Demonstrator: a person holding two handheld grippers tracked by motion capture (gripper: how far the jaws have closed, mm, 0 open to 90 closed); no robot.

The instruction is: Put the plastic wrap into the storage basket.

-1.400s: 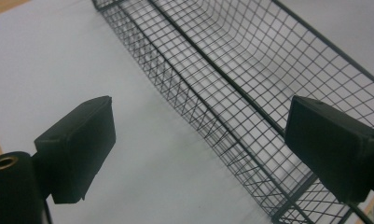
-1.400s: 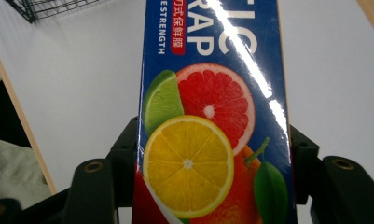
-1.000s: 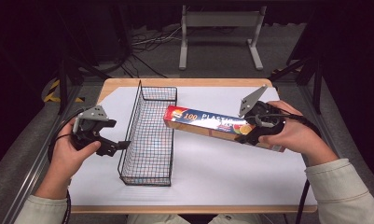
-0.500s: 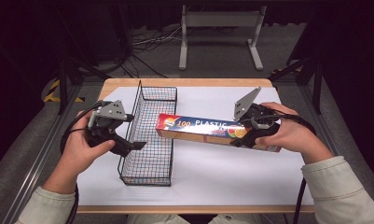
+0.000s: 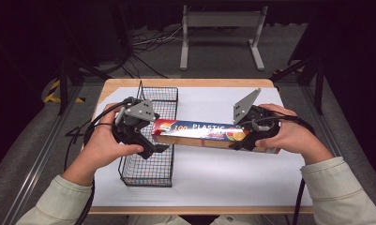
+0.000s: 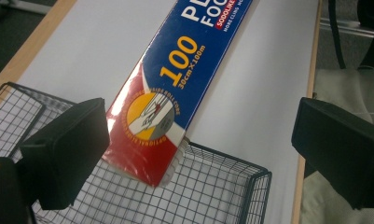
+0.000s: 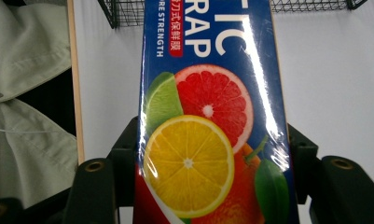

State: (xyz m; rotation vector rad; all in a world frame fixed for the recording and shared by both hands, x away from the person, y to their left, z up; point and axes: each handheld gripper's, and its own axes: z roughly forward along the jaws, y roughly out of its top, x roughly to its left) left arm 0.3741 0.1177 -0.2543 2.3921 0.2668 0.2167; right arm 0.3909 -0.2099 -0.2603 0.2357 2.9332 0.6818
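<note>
The right gripper [image 5: 245, 140] is clamped on the fruit-printed end of the plastic wrap box [image 5: 195, 131], holding it level above the white table [image 5: 214, 173] near the right edge; the box's other end reaches over the wire basket [image 5: 146, 176], which stands toward the left edge; the left gripper [image 5: 158, 149], over the basket, has just been opening its jaws, now wide with nothing gripped, the box end just beyond them.
</note>
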